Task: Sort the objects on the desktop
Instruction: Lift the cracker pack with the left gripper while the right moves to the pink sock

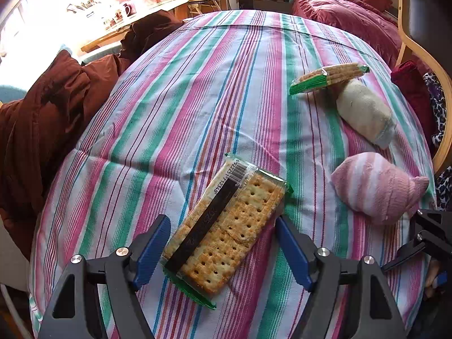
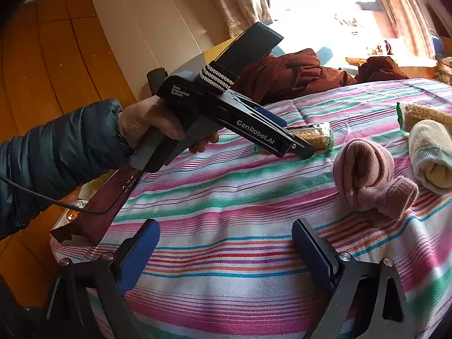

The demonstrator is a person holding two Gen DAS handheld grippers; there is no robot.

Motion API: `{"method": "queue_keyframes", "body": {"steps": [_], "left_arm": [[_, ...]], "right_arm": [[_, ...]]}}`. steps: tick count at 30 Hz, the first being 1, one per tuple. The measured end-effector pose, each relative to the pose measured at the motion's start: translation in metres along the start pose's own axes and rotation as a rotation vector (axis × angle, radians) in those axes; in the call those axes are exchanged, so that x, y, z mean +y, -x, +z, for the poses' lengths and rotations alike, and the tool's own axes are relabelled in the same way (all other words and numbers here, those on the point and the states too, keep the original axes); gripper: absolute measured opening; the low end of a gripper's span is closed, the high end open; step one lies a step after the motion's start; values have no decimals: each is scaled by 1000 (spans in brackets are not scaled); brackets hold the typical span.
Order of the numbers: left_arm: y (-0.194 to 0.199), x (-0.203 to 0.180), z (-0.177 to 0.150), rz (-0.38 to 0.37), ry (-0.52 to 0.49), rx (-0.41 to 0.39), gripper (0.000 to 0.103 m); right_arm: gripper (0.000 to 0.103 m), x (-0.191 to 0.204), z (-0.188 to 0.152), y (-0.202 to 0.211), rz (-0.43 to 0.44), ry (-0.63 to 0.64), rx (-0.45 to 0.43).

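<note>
In the left wrist view, a brown blanket (image 1: 42, 118) is bunched up at 9 o'clock, off the edge of the surface (image 1: 197, 84), which has a striped cloth of pink, green and blue on it. At 6 o'clock are the left tongs (image 1: 223, 243). Their two blue pads are wide apart, one on each side of a flat cracker pack (image 1: 226, 226). The pack lies on the cloth between the pads. The pads look close to its edges, but I cannot tell if they touch it. At 2 o'clock a second cracker pack (image 1: 329, 77) leans on a rolled cream sock (image 1: 364, 111). Below that, at 4 o'clock, sits a rolled pink sock (image 1: 375, 186).

In the right wrist view, a hand (image 2: 152, 124) in a dark puffy sleeve (image 2: 56, 158) holds the black handle of the left tongs at 10 o'clock, with the tips down at the flat pack (image 2: 313, 137). At 6 o'clock the right tongs (image 2: 226, 254) stand wide open over bare cloth, holding nothing. The pink sock (image 2: 370, 178) is at 3 o'clock, and the cream sock (image 2: 432, 155) is just past it at the right edge.
</note>
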State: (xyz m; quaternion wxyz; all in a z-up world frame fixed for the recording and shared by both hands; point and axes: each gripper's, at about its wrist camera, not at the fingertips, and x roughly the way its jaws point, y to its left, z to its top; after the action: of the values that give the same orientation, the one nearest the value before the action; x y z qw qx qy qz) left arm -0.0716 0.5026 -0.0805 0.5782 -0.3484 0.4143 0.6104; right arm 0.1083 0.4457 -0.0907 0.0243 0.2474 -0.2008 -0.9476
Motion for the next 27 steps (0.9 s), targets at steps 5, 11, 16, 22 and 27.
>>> {"method": "queue_keyframes", "body": {"steps": [5, 11, 16, 22, 27], "left_arm": [[-3, 16, -4, -47, 146, -4, 76], [7, 5, -15, 13, 198, 9, 62], [22, -10, -38, 64, 276, 8, 60], [42, -8, -82, 135, 495, 6, 60], [64, -19, -129, 174, 626, -54, 60]], "right_arm": [[97, 0, 0, 0, 0, 3, 4], [97, 1, 0, 0, -2, 6, 7], [97, 1, 0, 1, -2, 8, 9], [98, 1, -1, 1, 1, 11, 10], [98, 1, 0, -1, 0, 12, 11]]}}
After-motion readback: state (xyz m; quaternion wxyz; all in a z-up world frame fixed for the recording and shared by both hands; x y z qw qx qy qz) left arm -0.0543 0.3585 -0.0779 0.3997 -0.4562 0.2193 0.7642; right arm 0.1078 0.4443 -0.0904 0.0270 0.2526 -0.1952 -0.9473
